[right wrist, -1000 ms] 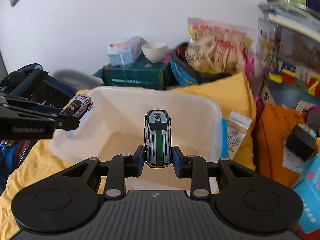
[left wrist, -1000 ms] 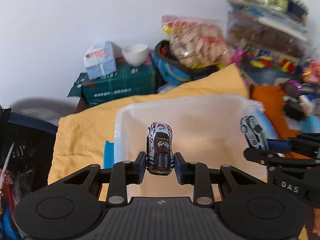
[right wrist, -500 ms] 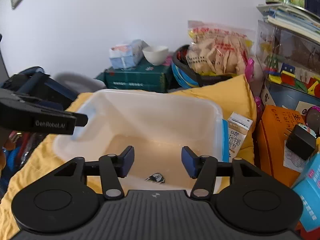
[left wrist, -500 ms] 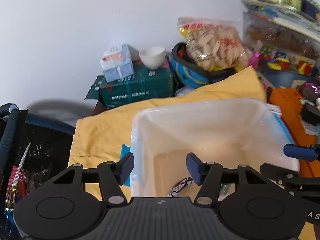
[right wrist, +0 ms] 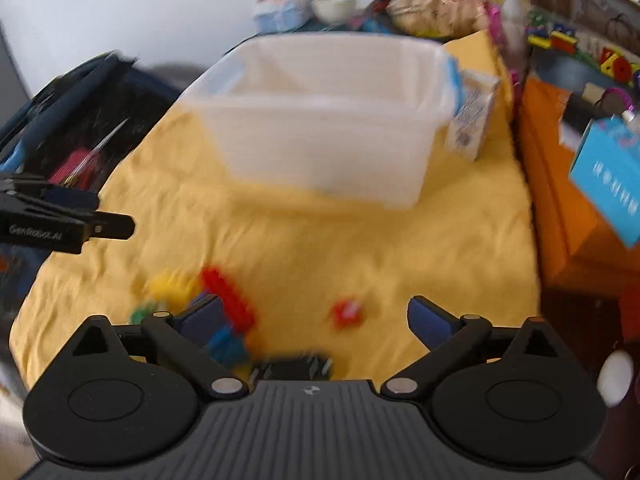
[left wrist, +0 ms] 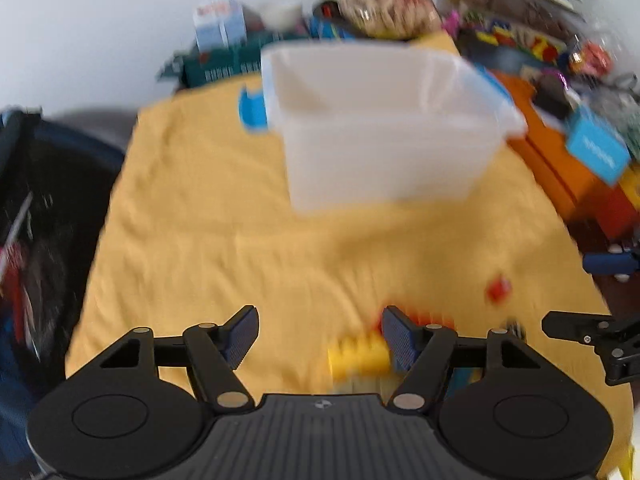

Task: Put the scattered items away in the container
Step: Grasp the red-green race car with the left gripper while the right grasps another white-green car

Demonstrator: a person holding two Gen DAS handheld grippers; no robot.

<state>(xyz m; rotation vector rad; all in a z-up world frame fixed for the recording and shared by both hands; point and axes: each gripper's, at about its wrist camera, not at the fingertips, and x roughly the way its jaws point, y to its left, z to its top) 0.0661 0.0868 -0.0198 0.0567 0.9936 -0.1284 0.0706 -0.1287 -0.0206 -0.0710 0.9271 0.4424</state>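
Observation:
Both views are motion-blurred. The translucent plastic container (left wrist: 384, 120) (right wrist: 328, 120) stands at the far side of the yellow cloth (left wrist: 240, 240) (right wrist: 400, 240). My left gripper (left wrist: 319, 336) is open and empty above the near cloth, with a yellow toy block (left wrist: 358, 356) by its right finger. My right gripper (right wrist: 314, 320) is open and empty. A red block (right wrist: 228, 296), a yellow piece (right wrist: 170, 286), a blue piece (right wrist: 226, 344), a small red toy (right wrist: 348, 312) and a dark toy (right wrist: 292, 366) lie near it. The small red toy (left wrist: 498, 290) also shows in the left wrist view.
A small carton (right wrist: 472, 120) stands by the container's right side. Orange boxes (right wrist: 560, 200) and a blue box (right wrist: 608, 184) crowd the right edge. A dark bag (left wrist: 40, 220) sits at the left. Snack bags, a bowl and boxes line the wall behind.
Both grippers let go of their toy cars into the container, then drew back and tilted down over the near cloth, where scattered blocks now show.

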